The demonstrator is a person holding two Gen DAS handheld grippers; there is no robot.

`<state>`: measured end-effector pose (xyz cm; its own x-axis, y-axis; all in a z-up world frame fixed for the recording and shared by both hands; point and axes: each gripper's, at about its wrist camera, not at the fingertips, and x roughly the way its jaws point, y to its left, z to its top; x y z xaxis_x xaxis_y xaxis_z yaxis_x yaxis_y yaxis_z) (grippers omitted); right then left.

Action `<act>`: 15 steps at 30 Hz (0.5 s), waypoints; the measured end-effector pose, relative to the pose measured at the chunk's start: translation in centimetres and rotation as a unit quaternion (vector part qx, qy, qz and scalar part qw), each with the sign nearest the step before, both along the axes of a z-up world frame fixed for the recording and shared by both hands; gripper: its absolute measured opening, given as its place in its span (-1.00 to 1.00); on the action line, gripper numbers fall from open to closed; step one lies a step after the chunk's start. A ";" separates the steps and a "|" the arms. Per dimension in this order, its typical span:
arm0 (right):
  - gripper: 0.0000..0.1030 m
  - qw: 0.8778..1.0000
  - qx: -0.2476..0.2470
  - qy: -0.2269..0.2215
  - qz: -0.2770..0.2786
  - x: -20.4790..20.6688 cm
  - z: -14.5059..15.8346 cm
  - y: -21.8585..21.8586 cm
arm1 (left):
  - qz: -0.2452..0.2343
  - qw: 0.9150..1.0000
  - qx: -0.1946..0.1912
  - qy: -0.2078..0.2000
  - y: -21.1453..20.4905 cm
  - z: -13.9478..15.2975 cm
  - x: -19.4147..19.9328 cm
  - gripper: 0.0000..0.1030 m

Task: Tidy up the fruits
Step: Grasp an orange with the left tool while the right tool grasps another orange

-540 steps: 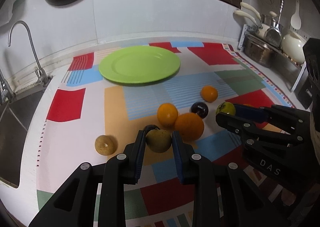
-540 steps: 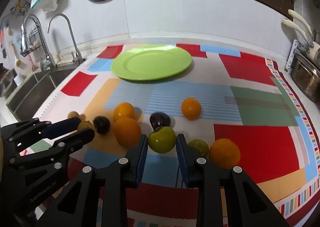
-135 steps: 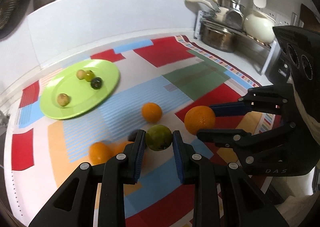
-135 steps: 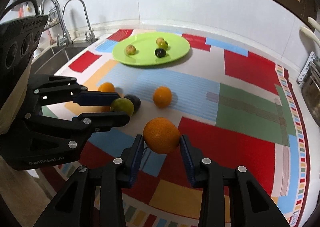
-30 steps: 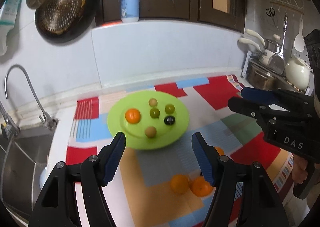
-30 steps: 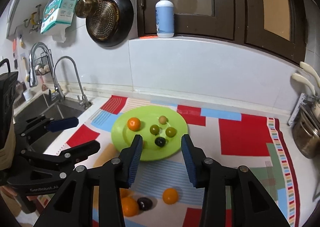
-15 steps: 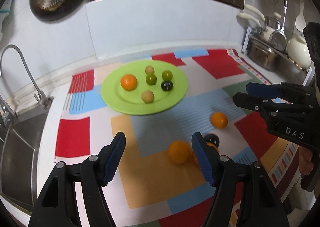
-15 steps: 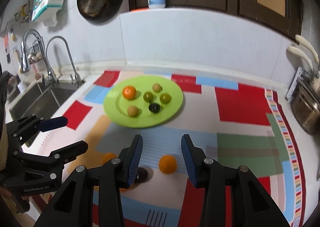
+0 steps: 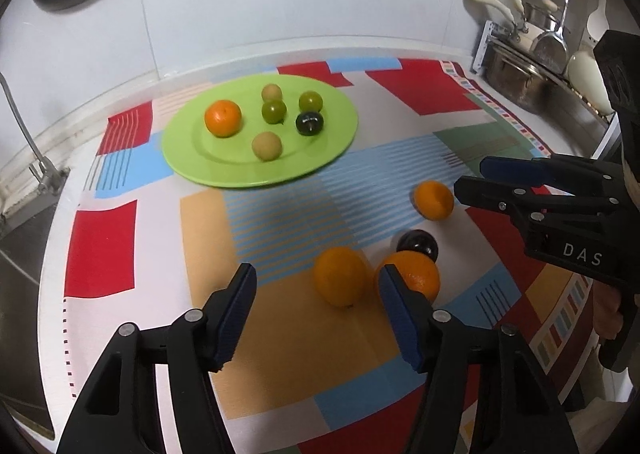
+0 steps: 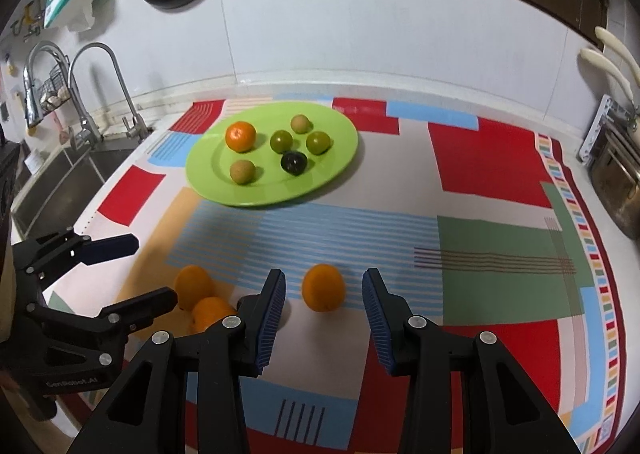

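Both grippers have dropped closer to the mat since half a second ago. The left gripper [image 9: 316, 308] is spread wide and empty, an orange [image 9: 339, 281] lying between its fingers. The right gripper [image 10: 324, 308], spread too, frames another orange [image 10: 323, 287] without touching it. Six fruits sit on the far green plate [image 10: 336, 169]

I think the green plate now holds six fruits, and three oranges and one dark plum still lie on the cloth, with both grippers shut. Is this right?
Not quite: both grippers are open, not shut. The left wrist view shows the left gripper with its fingers wide apart, and the right wrist view shows the same for the right gripper. The rest holds: six fruits on the green plate, three oranges and a dark plum on the cloth.
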<state>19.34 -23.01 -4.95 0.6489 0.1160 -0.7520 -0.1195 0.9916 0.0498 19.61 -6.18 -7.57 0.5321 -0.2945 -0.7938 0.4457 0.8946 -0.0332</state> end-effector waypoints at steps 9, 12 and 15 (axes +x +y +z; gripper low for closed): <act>-0.20 0.999 0.018 0.026 0.003 1.0 -1.7 -0.1 | -0.019 1.000 -0.015 0.018 -0.2 -0.8 0.7 -0.05; -0.20 0.999 0.022 0.029 0.001 1.3 -1.9 -0.1 | -0.019 0.999 -0.019 0.022 -0.2 -1.0 1.1 -0.15; -0.20 0.999 0.023 0.030 0.002 1.4 -2.1 -0.1 | -0.018 0.999 -0.028 0.030 -0.2 -1.1 1.4 -0.21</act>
<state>20.76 -23.10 -7.00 0.6018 0.1538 -0.7837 -0.1179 0.9876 0.1034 21.06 -6.34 -8.68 0.4717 -0.3577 -0.8059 0.4731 0.8740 -0.1111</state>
